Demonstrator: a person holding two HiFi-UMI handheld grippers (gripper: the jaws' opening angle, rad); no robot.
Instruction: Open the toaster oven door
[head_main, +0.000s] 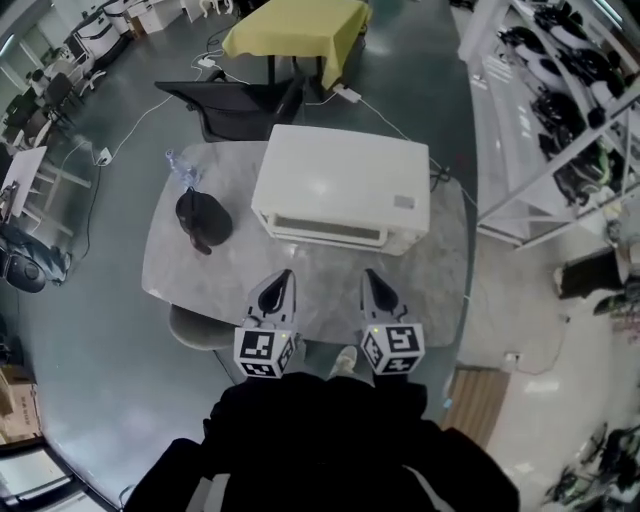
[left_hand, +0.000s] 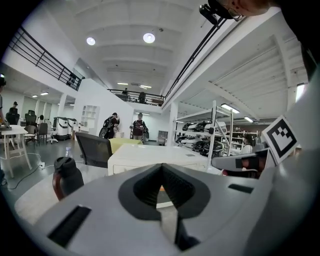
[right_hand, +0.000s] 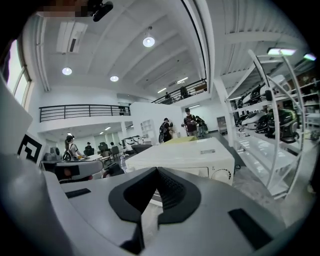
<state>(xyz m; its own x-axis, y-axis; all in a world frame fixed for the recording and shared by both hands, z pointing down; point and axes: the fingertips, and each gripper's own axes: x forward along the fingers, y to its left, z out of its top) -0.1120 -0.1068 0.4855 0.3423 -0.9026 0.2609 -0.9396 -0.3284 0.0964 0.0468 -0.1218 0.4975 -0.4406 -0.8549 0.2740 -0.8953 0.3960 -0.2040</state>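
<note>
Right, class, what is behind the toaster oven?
A black chair stands behind the oven, then a yellow-covered table further back. The oven's own rear face is hidden.

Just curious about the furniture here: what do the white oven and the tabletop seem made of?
The toaster oven looks like white-painted metal or plastic, smooth and matte; which is unclear. The table looks like grey stone or stone-look laminate, mottled with pale veins.
</note>
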